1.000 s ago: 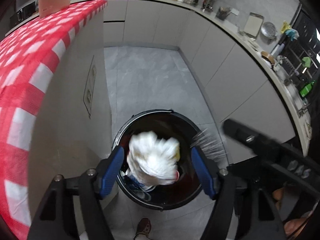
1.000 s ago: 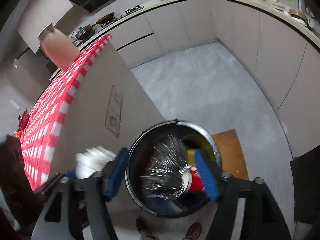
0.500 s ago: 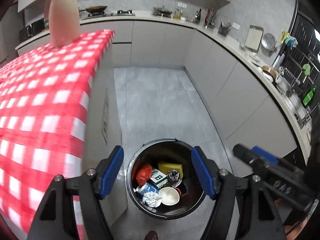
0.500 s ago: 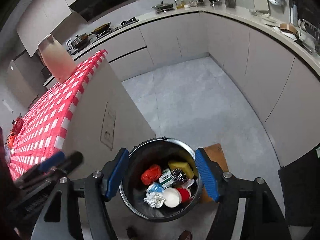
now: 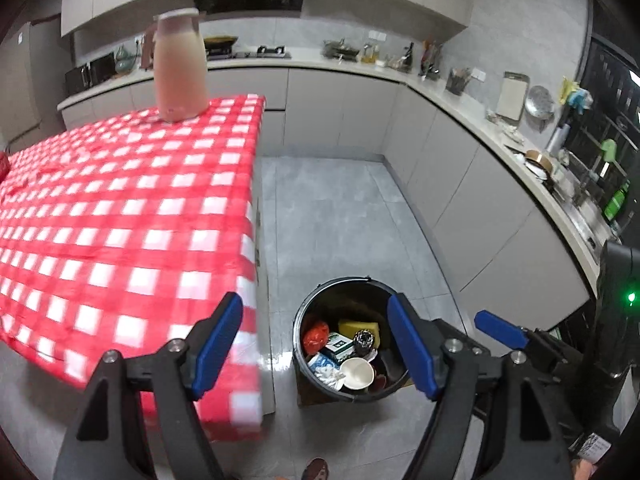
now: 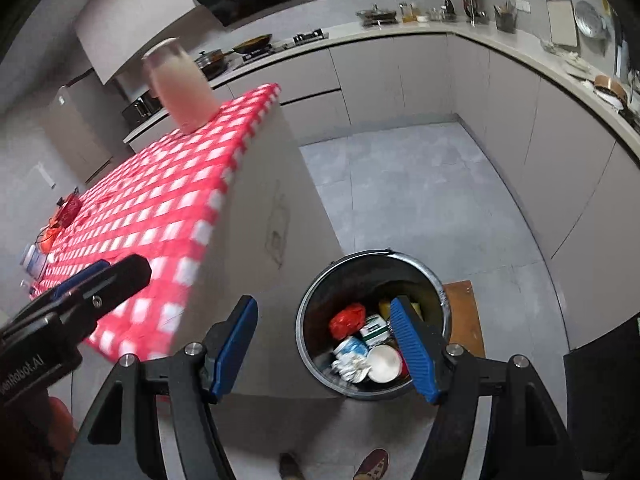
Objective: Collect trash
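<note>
At the upper left of the left wrist view a pale lidded jug [image 5: 180, 68] stands on the far end of the red-and-white checked tablecloth [image 5: 132, 216], which is otherwise bare in this view. Low in the frame the left gripper [image 5: 316, 344] has its jaws apart with nothing between them; they have just been opening further. A second ago it held a white crumpled wad over the bin, and the right gripper held a metal scourer with a red-and-white cup; both loads are gone from the jaws. Right of centre, on the floor beside the counter, the black trash bin [image 5: 320, 300] now holds them: white cup [image 5: 356, 372], crumpled tissue [image 5: 326, 368], scourer [image 5: 364, 338], yellow sponge [image 5: 358, 326]. At the lower right the right gripper [image 6: 324, 348] likewise stands apart and empty. Both drops look finished; next is probably more trash, such as the red item [image 6: 68, 208] at that view's far left.
</note>
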Demonstrator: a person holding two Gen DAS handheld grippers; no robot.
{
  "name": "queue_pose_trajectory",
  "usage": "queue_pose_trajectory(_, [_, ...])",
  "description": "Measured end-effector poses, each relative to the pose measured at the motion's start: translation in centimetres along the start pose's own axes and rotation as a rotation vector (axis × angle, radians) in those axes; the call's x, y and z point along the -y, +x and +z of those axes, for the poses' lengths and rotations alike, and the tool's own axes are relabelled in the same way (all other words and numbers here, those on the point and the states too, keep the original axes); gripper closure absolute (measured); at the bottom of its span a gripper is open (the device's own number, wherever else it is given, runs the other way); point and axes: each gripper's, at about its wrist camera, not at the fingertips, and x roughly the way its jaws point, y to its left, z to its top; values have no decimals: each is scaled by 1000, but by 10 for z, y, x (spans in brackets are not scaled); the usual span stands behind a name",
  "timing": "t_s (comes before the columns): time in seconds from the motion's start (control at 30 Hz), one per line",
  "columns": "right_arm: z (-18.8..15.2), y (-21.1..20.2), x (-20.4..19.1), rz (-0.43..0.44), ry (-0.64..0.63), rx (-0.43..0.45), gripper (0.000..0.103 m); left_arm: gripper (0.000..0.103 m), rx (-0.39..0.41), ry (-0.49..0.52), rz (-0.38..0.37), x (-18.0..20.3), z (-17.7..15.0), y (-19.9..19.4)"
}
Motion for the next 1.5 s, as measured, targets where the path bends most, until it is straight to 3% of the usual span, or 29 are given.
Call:
queue_pose_trajectory(0.13, [-22, -32, -28, -24, 5, 44, 30, 24, 50, 42, -19, -16, -11, -39])
queue_pose_trajectory(0.23, [-42, -59, -51, -91, 3, 88, 28, 20, 76, 71, -22, -33, -24, -65])
queue_pose_trajectory(0.57, [-110, -144, -116, -239, -7, 184, 22, 13, 95, 74, -19, -65, -58, -121])
queue_pose_trajectory(0.8, [-121, -177, -130, -242, -61, 238, 17, 12, 122, 24, 19, -68, -75, -140])
queue_pose_trajectory(1.17, [-138, -209, -120, -212, -35, 269, 17, 11, 126, 20, 82, -58, -108, -156])
queue_pose_trajectory(1.5, [-144, -215, -119, -193, -47, 265, 17, 11, 129, 16, 109, -54, -113, -162])
